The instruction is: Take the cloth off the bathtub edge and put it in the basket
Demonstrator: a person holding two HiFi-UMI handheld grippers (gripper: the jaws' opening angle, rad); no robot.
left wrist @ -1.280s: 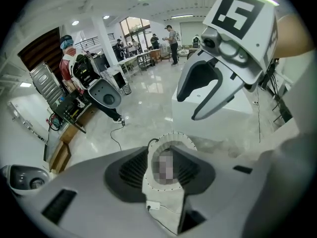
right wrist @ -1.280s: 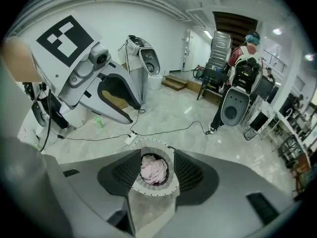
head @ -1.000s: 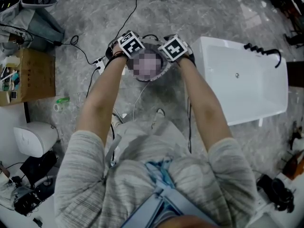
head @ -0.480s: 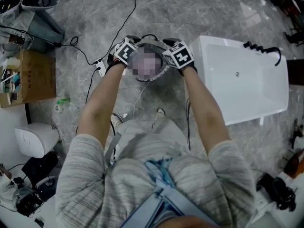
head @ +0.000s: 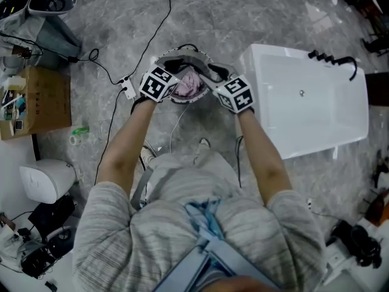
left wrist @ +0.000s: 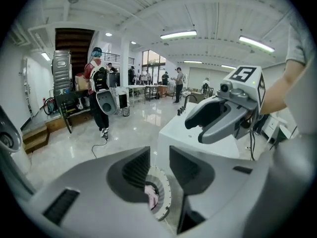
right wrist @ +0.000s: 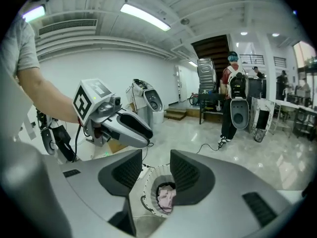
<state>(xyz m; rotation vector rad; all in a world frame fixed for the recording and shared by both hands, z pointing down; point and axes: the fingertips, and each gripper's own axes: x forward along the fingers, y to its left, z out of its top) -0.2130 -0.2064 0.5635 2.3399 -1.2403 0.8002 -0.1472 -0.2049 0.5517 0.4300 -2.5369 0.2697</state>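
Grey marbled floor (head: pixel 243 17) fills the head view, with a white bathtub (head: pixel 316 114) at the right, a black tap (head: pixel 333 62) on its far rim, a cardboard box (head: pixel 42 96) at the left edge and a black cable (head: pixel 164 23) trailing across the tiles. Between the box and the bathtub, just beside the bathtub's near corner, stands a round basket (right wrist: pixel 150 181) with a pale ribbed wall. The pink cloth (head: pixel 189 85) lies crumpled inside the basket, off the bathtub edge and touched by neither tool. Both of the person's bare forearms reach forward over the basket. The left hand-held gripper (left wrist: pixel 159 165) is held above the basket with its jaws spread and nothing between them; through the gap its own view shows the basket rim and a fold of the cloth below. The right hand-held gripper (right wrist: pixel 156 170) is likewise held above the basket, jaws spread and empty, the cloth visible beneath the gap. The two tools are close together, angled downward and towards each other. Other people stand in the bright hall behind.
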